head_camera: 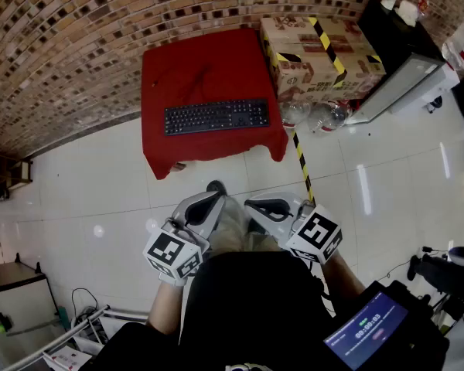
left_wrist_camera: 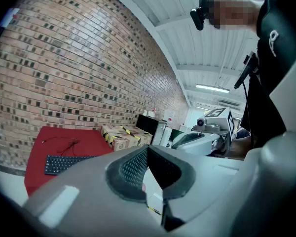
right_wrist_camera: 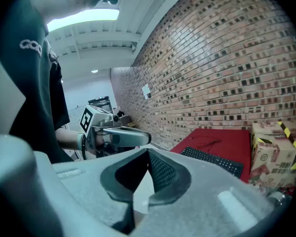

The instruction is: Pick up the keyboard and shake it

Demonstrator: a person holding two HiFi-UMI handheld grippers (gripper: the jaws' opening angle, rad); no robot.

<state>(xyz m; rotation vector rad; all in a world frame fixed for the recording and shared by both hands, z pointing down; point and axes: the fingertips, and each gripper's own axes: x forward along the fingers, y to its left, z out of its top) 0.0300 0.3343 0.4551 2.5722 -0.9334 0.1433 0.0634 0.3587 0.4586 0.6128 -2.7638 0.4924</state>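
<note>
The keyboard (head_camera: 216,117) was pictured lying flat near the front edge of a red-covered surface (head_camera: 209,60), which was set against a brick wall (head_camera: 62,37). A thin cable (head_camera: 192,81) was seen loose on the cloth behind it. Both tools were held close to the person's body, well apart from the keyboard, with a stretch of white tiled floor (head_camera: 100,184) between. The left tool (head_camera: 213,199) was clenched with nothing between its jaws, and the right tool (head_camera: 257,205) was likewise clenched and empty. They were held side by side and tipped slightly downward. In the left gripper view the keyboard was shown far off to the left of the jaws. In the right gripper view it was shown to their right. A taped cardboard box (head_camera: 317,52) was seen just beside the surface, with plastic bottles (head_camera: 317,116) at its foot.
</note>
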